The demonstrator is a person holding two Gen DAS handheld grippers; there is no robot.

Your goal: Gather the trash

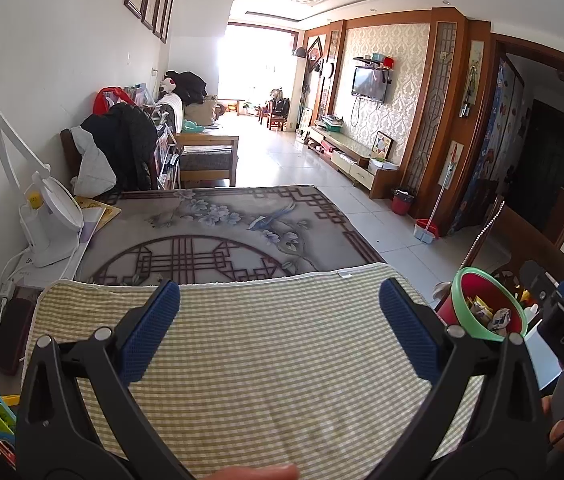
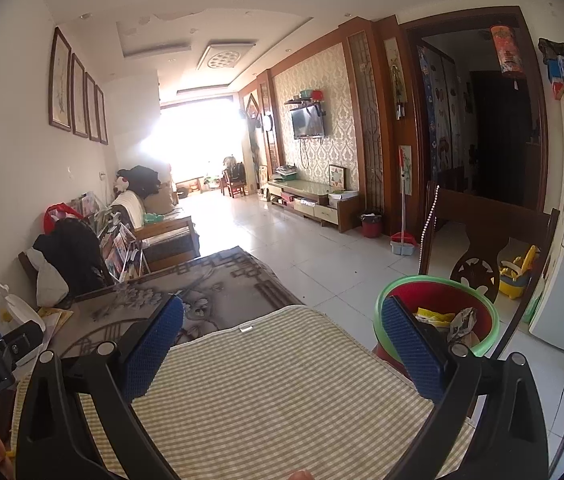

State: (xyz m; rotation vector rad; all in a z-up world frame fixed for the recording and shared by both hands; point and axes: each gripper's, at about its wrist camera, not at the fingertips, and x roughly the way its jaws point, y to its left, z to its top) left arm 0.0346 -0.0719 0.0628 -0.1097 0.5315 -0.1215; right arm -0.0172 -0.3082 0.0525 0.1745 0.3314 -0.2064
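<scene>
- The left gripper hangs over a green-and-white checked mat, its blue-padded fingers spread wide with nothing between them.
- The right gripper hovers over the same checked mat, its fingers likewise wide apart and empty.
- The mat lies on the near end of a table whose top bears a dark lattice-and-flower print.
- A red bin with a green rim stands just off the table's right edge; in the right wrist view the bin sits right behind the right-hand finger.
- The trash is inside that bin: crumpled wrappers, yellow and silvery.
- No loose scraps show on the mat's visible surface.
- A white desk lamp stands at the table's left edge, beside some yellow booklets.
- A wooden chair stands behind the bin.
- A second small red bin stands far off by the TV cabinet.
</scene>
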